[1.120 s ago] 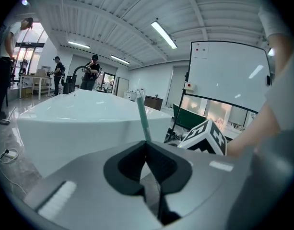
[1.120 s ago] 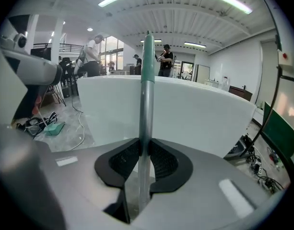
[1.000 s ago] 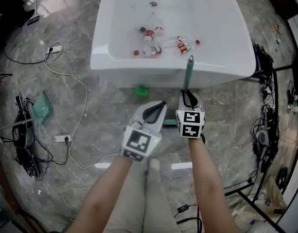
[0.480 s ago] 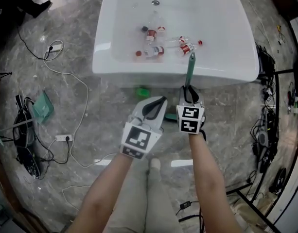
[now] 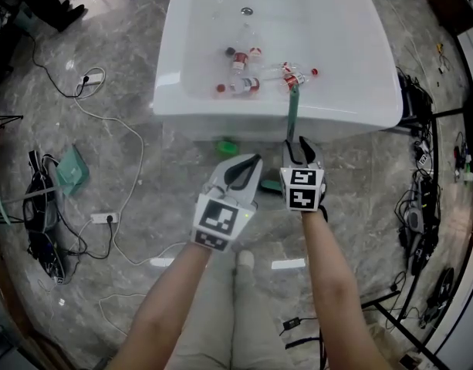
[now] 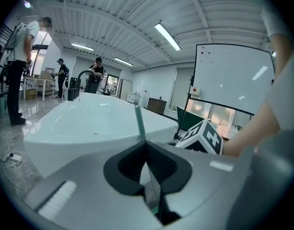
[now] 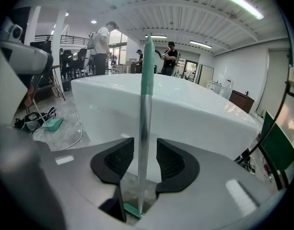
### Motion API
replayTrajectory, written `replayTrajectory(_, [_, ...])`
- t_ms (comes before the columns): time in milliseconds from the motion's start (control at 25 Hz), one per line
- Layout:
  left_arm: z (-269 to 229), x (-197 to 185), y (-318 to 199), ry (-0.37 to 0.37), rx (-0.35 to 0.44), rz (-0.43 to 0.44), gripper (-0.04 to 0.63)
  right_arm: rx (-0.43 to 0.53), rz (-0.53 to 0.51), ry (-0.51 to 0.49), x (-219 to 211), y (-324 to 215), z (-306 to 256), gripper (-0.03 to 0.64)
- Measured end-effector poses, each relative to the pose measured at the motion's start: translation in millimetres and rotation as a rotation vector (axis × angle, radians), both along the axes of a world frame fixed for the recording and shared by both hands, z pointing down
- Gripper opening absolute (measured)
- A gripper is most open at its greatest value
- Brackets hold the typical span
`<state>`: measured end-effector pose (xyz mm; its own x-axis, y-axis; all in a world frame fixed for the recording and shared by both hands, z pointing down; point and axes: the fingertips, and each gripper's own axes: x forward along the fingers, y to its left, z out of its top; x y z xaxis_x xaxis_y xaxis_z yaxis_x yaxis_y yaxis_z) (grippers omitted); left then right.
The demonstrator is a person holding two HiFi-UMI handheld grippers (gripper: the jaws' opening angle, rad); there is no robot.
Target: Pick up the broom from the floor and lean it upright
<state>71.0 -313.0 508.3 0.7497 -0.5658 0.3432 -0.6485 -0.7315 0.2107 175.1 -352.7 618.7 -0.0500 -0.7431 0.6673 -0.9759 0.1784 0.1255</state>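
Green at the tip and silver down the shaft, the long-handled broom (image 5: 292, 116) stands upright against the near wall of the white glossy bathtub (image 5: 174, 99), its top just over the tub's rim. Your right gripper (image 5: 300, 146), just short of that wall, has just been opening its jaws: they now stand apart with the shaft (image 7: 145, 128) between the ribbed black pads, touching neither. Your left gripper (image 5: 246, 169) hovers just left of it, facing the same wall, jaws clenched together on nothing (image 6: 147, 150). Inside the tub, clear plastic bottles with red caps (image 5: 244, 79) lie near the rim where the broom leans.
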Motion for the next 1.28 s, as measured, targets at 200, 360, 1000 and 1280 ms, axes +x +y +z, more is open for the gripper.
replayTrajectory(200, [-21,0,7,0.004,0.025,0.0,-0.002,0.037,-0.051,-0.015,-12,8,-33,0.123])
replayTrajectory(360, [-41,0,18,0.005,0.043,-0.006,-0.002,0.06,-0.099,-0.015,-21,25,-63,0.039])
replayTrajectory(1000, [-194,-6,71,0.078,0.274,0.034,-0.002,0.299,-0.257,-0.166,-69,102,-258,0.002])
replayTrajectory(1280, [-260,-20,84,0.127,0.341,0.052,-0.002,0.44,-0.347,-0.147,-90,125,-350,0.002])
